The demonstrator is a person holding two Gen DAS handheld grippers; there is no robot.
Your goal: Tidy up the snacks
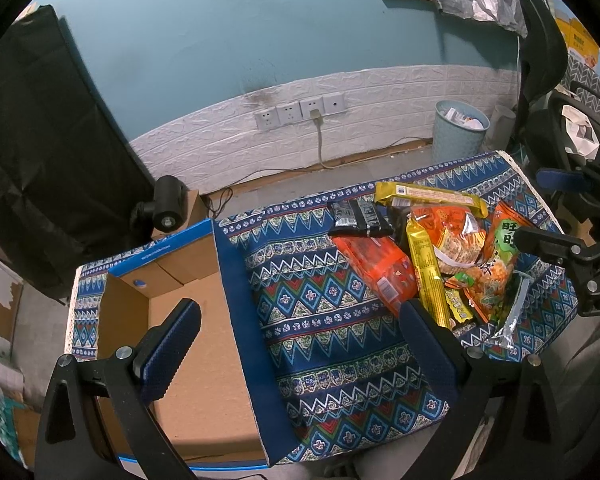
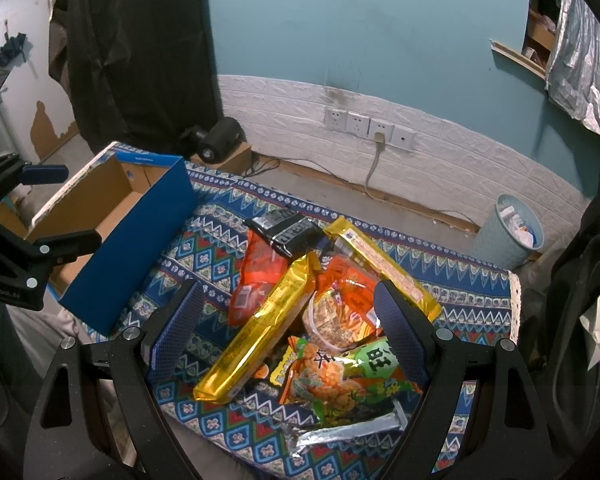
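A pile of snack packets lies on a patterned blue cloth (image 1: pixel 324 320): a long yellow packet (image 2: pixel 260 320), a second yellow packet (image 2: pixel 380 264), an orange packet (image 2: pixel 256 276), a black packet (image 2: pixel 284 232), a clear orange bag (image 2: pixel 340 312), a green-orange bag (image 2: pixel 352 380) and a silver one (image 2: pixel 348 432). An open cardboard box with blue sides (image 1: pixel 192 340) stands left of the pile and is empty. My left gripper (image 1: pixel 300 316) is open over the box edge and cloth. My right gripper (image 2: pixel 288 308) is open above the pile, holding nothing.
The cloth covers a small table; its right edge (image 2: pixel 514 304) drops off. A blue waste bin (image 2: pixel 508 236) stands on the floor by the wall. A black device (image 2: pixel 220 136) sits behind the box. A black chair (image 1: pixel 540 52) is at right.
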